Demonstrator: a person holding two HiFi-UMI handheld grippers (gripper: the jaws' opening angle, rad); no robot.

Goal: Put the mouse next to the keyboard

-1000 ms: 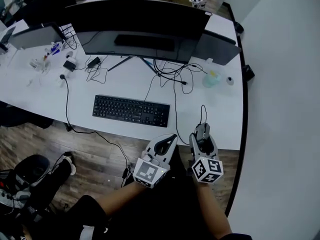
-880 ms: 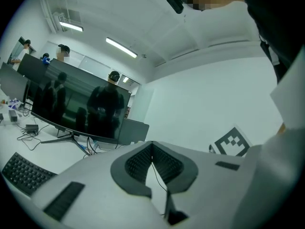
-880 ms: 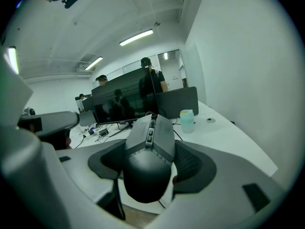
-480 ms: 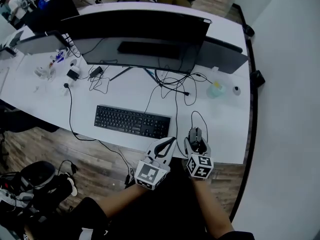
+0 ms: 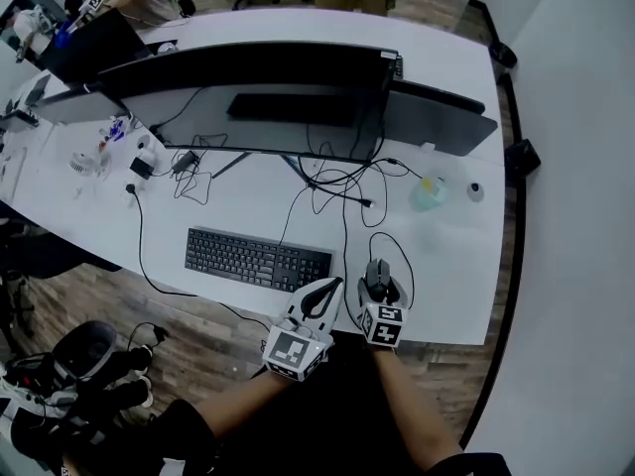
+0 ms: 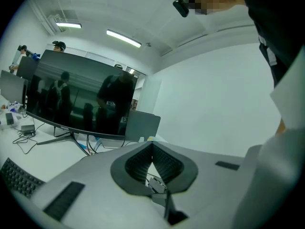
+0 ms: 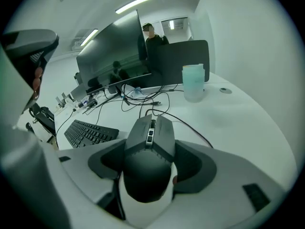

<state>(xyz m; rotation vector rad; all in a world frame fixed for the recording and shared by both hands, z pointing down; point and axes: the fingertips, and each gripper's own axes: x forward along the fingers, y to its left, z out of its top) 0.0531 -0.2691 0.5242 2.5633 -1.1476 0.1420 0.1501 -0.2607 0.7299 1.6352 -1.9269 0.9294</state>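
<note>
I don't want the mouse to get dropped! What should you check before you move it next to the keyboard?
1. Right gripper shut on the computer mouse: ok.
2. Mouse cable slack, trailing off across the desk: ok.
3. Bare desk beside the right end of the keyboard: ok.
4. Left gripper out of the way: probably not ok. Its shut, empty tip hangs by that end.
5. Mouse touching the desk: cannot tell.

No legible text or markings
</note>
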